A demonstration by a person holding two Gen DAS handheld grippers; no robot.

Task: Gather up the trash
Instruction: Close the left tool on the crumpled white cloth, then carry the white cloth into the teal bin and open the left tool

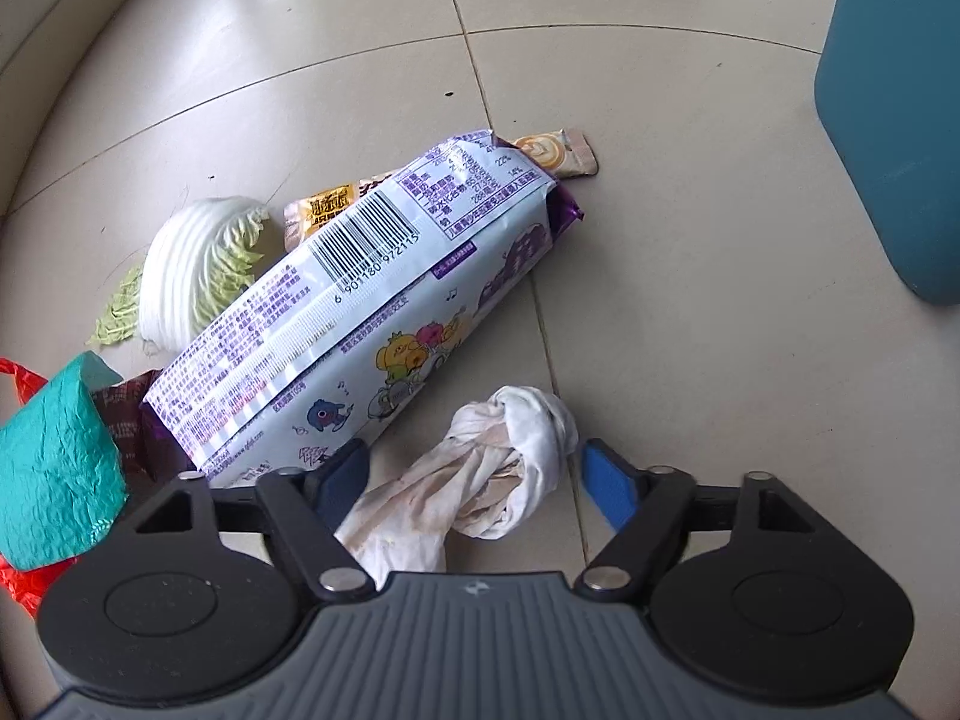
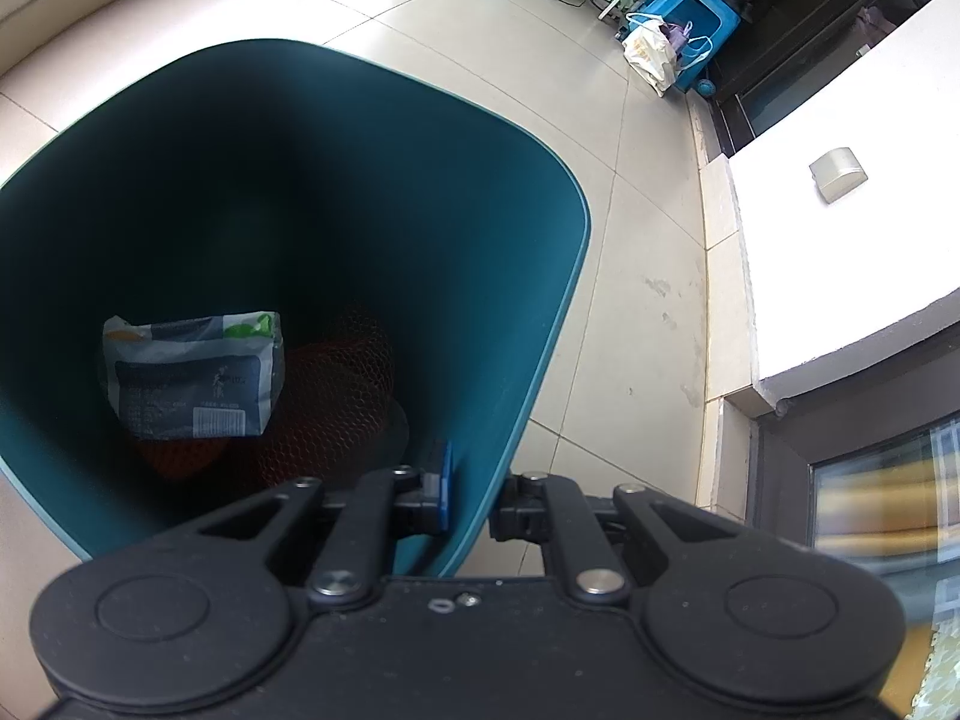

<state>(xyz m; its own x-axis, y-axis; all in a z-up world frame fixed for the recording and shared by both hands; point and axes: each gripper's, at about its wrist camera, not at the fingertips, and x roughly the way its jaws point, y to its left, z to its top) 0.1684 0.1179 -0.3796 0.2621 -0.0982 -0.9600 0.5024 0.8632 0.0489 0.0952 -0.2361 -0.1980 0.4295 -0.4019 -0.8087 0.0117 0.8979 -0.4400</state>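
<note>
Lying partly under the big pale-blue and purple printed snack bag (image 1: 360, 312), two brown sachets show only their ends — one orange-labelled at 11 o'clock of the bag (image 1: 318, 213), one with a latte picture at 1 o'clock (image 1: 555, 150). At the left wrist view's left edge a crumpled teal paper wad (image 1: 57, 462), a dark maroon wrapper (image 1: 129, 426) and a red plastic bag (image 1: 24, 585) are all cut off or overlapped. One white-and-green cabbage chunk (image 1: 192, 270) sits on the beige floor tiles (image 1: 690, 240) at 9 o'clock of the snack bag, a loose green leaf scrap (image 1: 120, 312) just beside it. One twisted, stained white tissue (image 1: 498, 480) lies between the fingers of the left gripper (image 1: 474, 480), whose jaws stand apart, not pressing it; its near end is hidden by the gripper body. In the right wrist view the right gripper (image 2: 474, 492) is clamped on the rim of the tall teal plastic bin (image 2: 540, 300). Inside, dim, lie one white-and-blue packet (image 2: 192, 372) and orange netting (image 2: 336, 396), hard to make out. Far off at 1 o'clock stand a blue stool (image 2: 690, 6) and white bags (image 2: 648, 51).
</note>
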